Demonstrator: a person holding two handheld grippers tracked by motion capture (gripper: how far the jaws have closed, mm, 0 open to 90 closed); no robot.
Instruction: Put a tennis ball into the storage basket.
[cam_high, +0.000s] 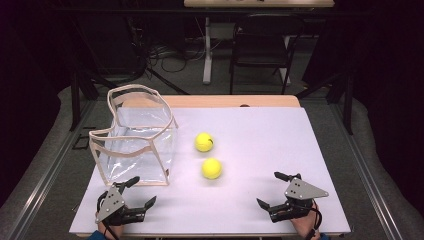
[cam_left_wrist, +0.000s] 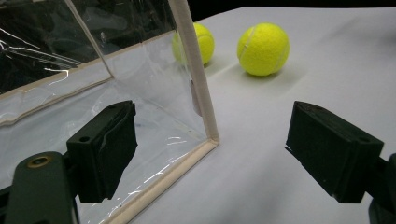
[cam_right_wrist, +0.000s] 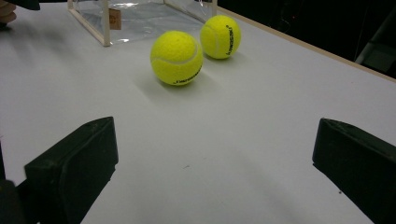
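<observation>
Two tennis balls (cam_high: 204, 142) (cam_high: 211, 168) sit mid-desk (cam_high: 280, 150), just right of the clear bag (cam_high: 135, 145). I see my left hand-held gripper (cam_high: 136, 192) and right hand-held gripper (cam_high: 269, 190) both released, empty, near the desk's front edge.

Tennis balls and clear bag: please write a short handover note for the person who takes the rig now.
Left gripper: open, holds nothing, at the near corner of the clear bag.
Right gripper: open, holds nothing, at the near right of the table.
Near ball and far ball: on the table, right of the bag, apart from each other.
Done: nothing; the bag looks empty.
Left: probably both balls go into the bag.
</observation>
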